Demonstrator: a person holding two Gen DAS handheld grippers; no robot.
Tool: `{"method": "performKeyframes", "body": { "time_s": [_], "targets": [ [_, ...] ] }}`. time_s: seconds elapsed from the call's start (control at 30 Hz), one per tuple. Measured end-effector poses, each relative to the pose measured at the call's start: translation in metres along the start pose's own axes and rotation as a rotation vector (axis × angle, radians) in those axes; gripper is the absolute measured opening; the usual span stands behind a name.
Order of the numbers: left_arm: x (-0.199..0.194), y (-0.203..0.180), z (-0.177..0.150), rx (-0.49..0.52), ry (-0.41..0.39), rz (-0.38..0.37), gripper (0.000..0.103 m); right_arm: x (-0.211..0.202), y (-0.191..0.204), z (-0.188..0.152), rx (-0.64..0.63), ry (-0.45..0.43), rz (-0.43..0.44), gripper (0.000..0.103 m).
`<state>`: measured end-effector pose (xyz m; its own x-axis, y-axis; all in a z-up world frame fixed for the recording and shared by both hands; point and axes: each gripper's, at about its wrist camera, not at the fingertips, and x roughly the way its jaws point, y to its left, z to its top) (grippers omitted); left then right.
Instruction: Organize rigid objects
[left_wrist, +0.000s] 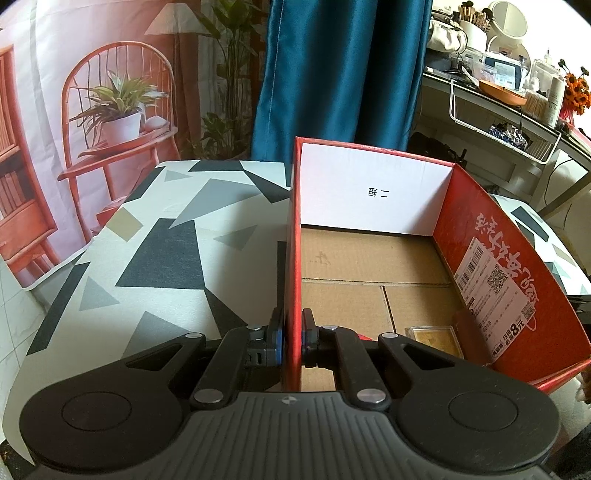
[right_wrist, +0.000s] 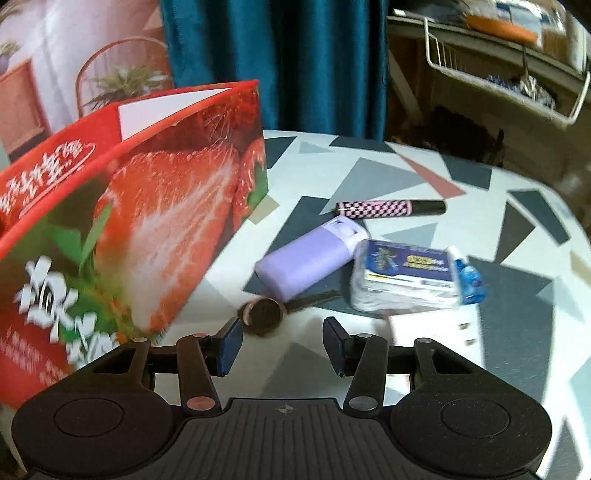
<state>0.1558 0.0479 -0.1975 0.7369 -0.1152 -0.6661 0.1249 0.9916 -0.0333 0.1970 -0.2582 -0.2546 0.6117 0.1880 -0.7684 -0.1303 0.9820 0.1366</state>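
Left gripper (left_wrist: 293, 341) clamped on red box (left_wrist: 291, 258) side wall; right gripper (right_wrist: 282, 345) wide apart, holding nothing, near purple bottle (right_wrist: 306, 258), brush (right_wrist: 264, 314).

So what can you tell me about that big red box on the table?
The red box is open-topped cardboard: glossy red outside with strawberry pictures and white lettering, brown corrugated floor, one white inner wall, a shipping label on another. It stands upright on the patterned table. The left gripper clamps its near wall. A small gold-coloured case lies inside.

Both close views, red box (left_wrist: 480, 266) shared
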Motion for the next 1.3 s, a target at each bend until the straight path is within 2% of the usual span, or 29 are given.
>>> {"method": "performKeyframes", "body": {
  "time_s": [0.13, 0.23, 0.43, 0.47, 0.67, 0.87, 0.97, 1.0, 1.13, 1.23, 1.3],
  "targets": [
    [0.000, -0.001, 0.000, 0.006, -0.001, 0.003, 0.010, 0.012, 0.005, 0.004, 0.046, 0.006, 0.013, 0.050],
    [0.000, -0.001, -0.001, 0.006, 0.000, 0.002, 0.010, 0.018, 0.008, 0.008, 0.026, 0.004, 0.002, 0.050],
    [0.000, -0.001, -0.001, 0.008, 0.000, 0.005, 0.010, 0.021, 0.016, 0.008, -0.041, -0.008, -0.046, 0.038],
    [0.000, -0.001, -0.001, 0.007, 0.000, 0.004, 0.010, 0.020, 0.016, 0.006, -0.049, -0.013, -0.046, 0.032],
    [0.000, -0.001, -0.002, 0.007, -0.003, 0.004, 0.010, 0.007, 0.025, -0.007, -0.146, -0.014, -0.051, 0.031],
    [0.001, 0.000, -0.002, 0.010, -0.001, 0.002, 0.010, -0.009, 0.018, -0.017, -0.140, -0.018, -0.047, 0.031],
    [0.001, 0.000, -0.002, 0.007, -0.001, 0.001, 0.010, -0.022, 0.013, -0.013, -0.120, -0.060, -0.047, 0.004],
    [0.002, 0.000, -0.001, 0.007, 0.000, 0.001, 0.010, -0.026, 0.013, -0.010, -0.119, -0.073, -0.041, 0.002],
    [0.001, 0.000, -0.002, 0.008, 0.000, 0.001, 0.010, -0.035, 0.013, 0.002, -0.154, -0.093, -0.040, 0.000],
    [0.002, 0.000, -0.002, 0.006, -0.001, -0.001, 0.010, -0.037, 0.008, 0.005, -0.120, -0.096, -0.044, 0.001],
    [0.002, 0.000, -0.002, 0.008, -0.001, 0.001, 0.010, -0.032, 0.003, 0.004, -0.081, -0.068, -0.035, 0.009]
  ]
}}
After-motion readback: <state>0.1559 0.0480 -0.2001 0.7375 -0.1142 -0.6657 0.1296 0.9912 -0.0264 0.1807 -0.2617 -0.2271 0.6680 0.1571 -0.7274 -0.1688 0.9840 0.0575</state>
